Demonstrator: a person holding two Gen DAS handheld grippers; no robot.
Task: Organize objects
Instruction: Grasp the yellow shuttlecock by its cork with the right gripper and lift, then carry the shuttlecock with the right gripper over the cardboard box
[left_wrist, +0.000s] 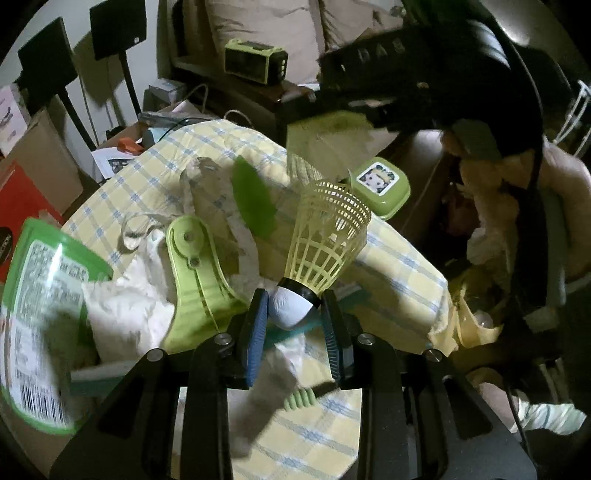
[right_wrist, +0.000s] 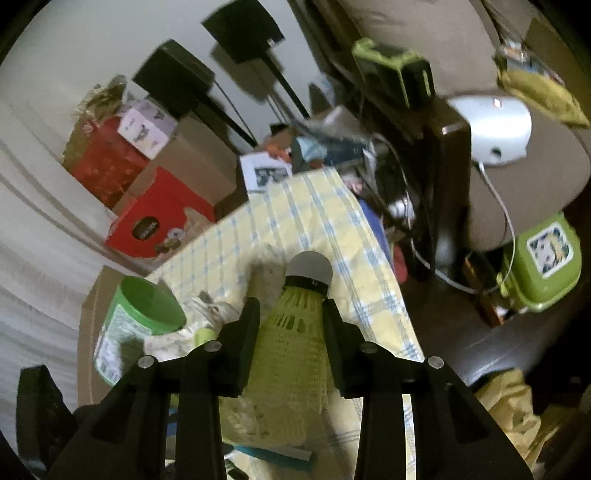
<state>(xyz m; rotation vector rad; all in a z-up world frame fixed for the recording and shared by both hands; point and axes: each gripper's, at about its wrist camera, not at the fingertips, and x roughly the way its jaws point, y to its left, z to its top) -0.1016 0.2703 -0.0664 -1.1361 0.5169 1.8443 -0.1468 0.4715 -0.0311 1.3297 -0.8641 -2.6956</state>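
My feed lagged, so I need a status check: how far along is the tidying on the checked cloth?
Nothing looks sorted yet. In hand: the left gripper is shut on the white cork of one shuttlecock; the right gripper is shut on the skirt of another shuttlecock. Left: the green canister, crumpled white paper and green lidded box lie loose.

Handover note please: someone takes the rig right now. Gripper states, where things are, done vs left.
Left gripper: shut on a shuttlecock, pinched at its white cork, skirt pointing away.
Right gripper: shut on a second shuttlecock, gripped by the yellow skirt, cork forward.
Both are held above the checked cloth.
The green canister lies open-mouthed at the left among crumpled paper; the green lidded box is at the far edge.
Done: both shuttlecocks picked up. Left: stow them; destination unclear.
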